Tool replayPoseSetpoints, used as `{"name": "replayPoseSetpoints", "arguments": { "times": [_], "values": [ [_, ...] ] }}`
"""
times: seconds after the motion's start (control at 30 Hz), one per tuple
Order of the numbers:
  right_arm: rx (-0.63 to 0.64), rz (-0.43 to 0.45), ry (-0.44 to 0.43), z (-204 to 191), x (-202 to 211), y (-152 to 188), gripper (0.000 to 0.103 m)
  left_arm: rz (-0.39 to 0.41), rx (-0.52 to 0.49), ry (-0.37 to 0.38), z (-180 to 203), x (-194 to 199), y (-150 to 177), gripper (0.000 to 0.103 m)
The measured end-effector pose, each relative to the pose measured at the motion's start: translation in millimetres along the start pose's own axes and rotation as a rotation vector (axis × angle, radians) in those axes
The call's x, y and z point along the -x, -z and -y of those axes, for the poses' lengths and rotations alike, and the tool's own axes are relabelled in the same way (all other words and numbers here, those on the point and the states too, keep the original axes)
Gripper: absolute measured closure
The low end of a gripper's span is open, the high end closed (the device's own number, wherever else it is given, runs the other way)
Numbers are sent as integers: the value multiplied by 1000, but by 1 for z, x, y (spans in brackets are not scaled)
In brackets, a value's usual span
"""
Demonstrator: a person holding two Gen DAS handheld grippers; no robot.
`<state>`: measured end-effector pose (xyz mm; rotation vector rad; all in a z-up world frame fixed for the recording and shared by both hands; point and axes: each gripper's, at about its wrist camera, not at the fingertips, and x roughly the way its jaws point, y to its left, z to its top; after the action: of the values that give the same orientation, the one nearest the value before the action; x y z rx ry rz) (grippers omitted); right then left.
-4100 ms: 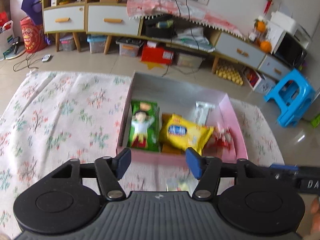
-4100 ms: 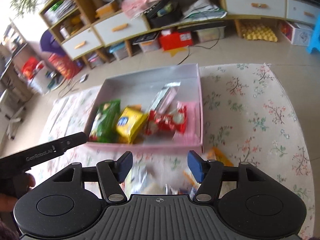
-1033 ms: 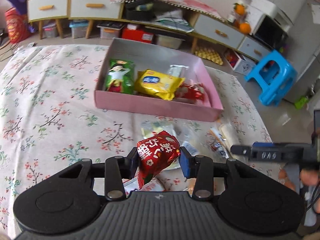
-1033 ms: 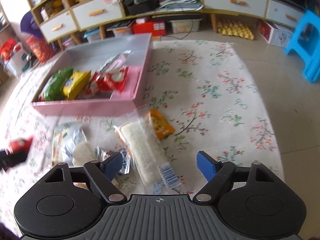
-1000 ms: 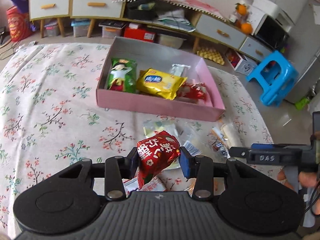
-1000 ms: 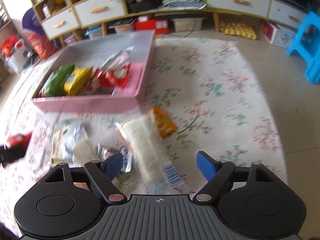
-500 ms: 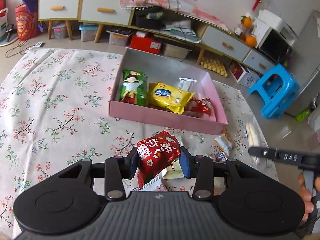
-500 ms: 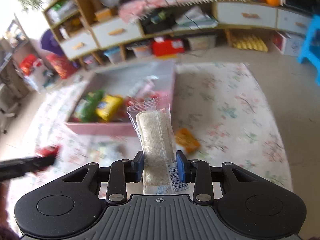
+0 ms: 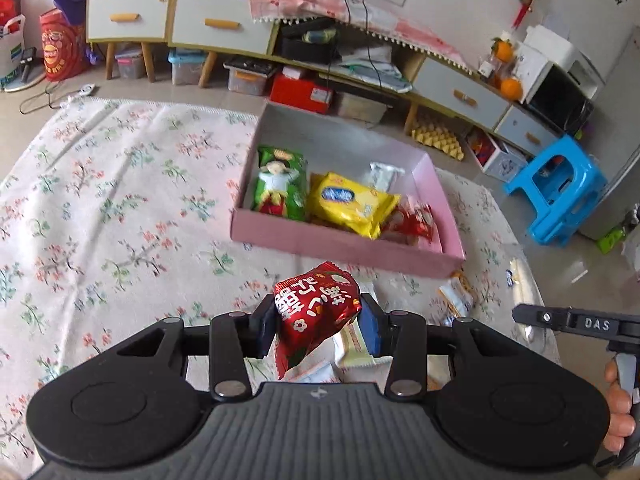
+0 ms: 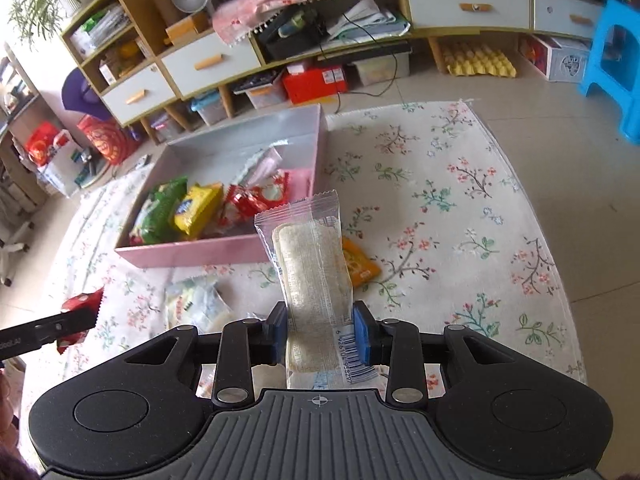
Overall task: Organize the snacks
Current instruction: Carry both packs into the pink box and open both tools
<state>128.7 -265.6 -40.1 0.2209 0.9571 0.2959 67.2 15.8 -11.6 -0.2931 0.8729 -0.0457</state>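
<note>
Both loaded: left gripper clamps red snack packet, right gripper clamps clear-wrapped rice cracker; pink box ahead, left-forward of right.

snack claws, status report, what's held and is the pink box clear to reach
Left claw shut on red foil snack packet. Right claw shut on clear-wrapped rice cracker bar. Pink cardboard box ahead, unobstructed.

Crumpled red foil snack packet, pinched and raised. Long clear-wrapped pale rice bar, clamped upright. Shallow pink cardboard box holding green, yellow, red packets.
</note>
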Motion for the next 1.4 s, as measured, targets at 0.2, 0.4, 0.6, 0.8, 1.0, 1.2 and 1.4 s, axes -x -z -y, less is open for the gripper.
{"name": "replayPoseSetpoints", "arguments": {
  "times": [0.2,0.4,0.6,0.8,1.0,1.2,1.4],
  "values": [
    [-40,-39,25,-2,-15,-8,71,5,20,-5,0,-7,-13,64],
    [-81,-11,-7,-11,-22,-27,70,20,22,7,7,-22,-32,64],
    [-126,-8,-6,-18,-42,-48,70,8,31,-21,11,-53,-49,64],
    [-166,-3,-6,-18,-61,-64,70,-10,88,26,8,-73,-59,63],
    [-169,29,-45,-27,-77,-75,70,-12,103,45,11,-90,-65,63],
    [-129,46,-31,-41,-97,-81,70,-44,136,68,6,-105,-62,62],
    [-161,57,-38,-34,-107,-82,70,-33,172,57,-7,-105,-65,62]
  ]
}}
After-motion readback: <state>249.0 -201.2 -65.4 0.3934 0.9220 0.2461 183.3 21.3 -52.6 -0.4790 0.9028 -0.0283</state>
